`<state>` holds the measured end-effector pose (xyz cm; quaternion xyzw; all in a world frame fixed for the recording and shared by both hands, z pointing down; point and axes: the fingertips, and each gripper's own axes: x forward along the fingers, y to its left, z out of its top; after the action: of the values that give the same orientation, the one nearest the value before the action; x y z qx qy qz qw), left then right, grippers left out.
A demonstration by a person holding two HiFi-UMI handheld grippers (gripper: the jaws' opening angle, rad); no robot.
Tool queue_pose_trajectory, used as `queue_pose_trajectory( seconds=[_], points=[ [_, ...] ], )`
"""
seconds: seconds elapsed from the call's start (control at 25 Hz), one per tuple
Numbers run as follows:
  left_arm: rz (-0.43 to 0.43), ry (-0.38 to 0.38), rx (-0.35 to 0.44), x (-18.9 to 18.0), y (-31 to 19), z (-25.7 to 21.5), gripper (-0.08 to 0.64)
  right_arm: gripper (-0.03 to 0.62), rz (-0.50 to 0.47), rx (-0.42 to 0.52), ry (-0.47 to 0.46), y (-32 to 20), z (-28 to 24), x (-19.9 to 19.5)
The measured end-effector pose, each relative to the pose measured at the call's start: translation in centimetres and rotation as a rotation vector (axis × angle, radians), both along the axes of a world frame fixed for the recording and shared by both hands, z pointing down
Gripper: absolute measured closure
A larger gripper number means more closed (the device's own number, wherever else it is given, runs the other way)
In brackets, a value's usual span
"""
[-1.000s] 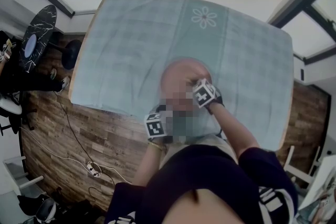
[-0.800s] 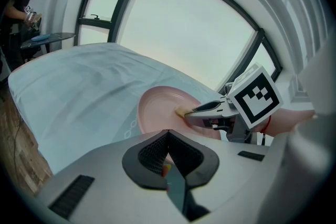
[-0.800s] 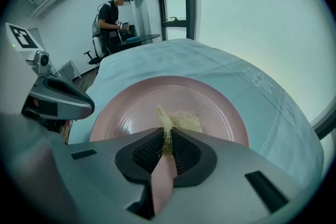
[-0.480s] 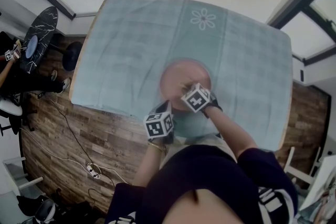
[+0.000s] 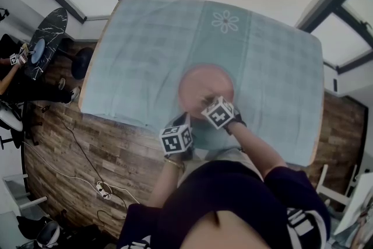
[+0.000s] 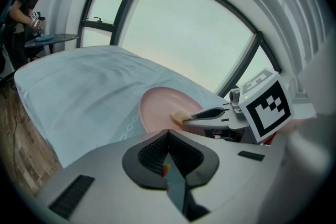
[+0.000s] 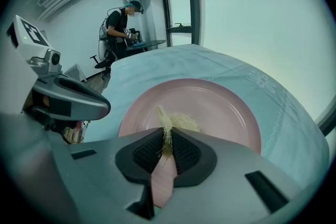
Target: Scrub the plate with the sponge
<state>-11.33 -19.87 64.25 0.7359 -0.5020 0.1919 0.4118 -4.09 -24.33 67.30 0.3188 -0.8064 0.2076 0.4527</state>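
Note:
A pink plate [image 5: 205,86] [image 7: 210,102] [image 6: 160,105] lies on the teal tablecloth [image 5: 145,49], near the table's front edge. My right gripper [image 7: 167,135] [image 5: 208,101] is shut on a pale yellow, fibrous sponge [image 7: 176,122] [image 6: 178,117], which rests on the near part of the plate. My left gripper [image 6: 168,136] [image 5: 182,125] hovers just off the plate's near-left rim with its jaws shut and nothing seen between the pads. The right gripper's fingers [image 6: 207,113] show in the left gripper view, reaching over the plate from the right.
The cloth has a flower pattern [image 5: 226,21] at the far side. A person [image 7: 119,26] stands by a small dark round table [image 5: 42,41] to the left. Wooden floor [image 5: 99,154] with a cable [image 5: 87,166] runs along the table's near edge.
My right gripper has slid the sponge back across the plate toward the near rim. The left gripper has stayed in place.

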Motion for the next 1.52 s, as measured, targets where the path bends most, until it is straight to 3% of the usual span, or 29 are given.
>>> queue_pose_trajectory(
  seconds=[0.72, 1.04, 1.52],
  points=[
    [-0.019, 0.021, 0.049, 0.9, 6.8, -2.3, 0.551, 0.554, 0.061, 0.141, -0.265, 7.9, -7.2, -0.5],
    [-0.01, 0.022, 0.068, 1.5, 11.1, -2.6, 0.551, 0.553, 0.078, 0.208, -0.324, 12.1, -8.6, 0.1],
    [-0.003, 0.033, 0.093, 2.6, 16.8, -3.5, 0.551, 0.554, 0.102, 0.232, -0.402, 18.5, -10.4, 1.7]
  ],
)
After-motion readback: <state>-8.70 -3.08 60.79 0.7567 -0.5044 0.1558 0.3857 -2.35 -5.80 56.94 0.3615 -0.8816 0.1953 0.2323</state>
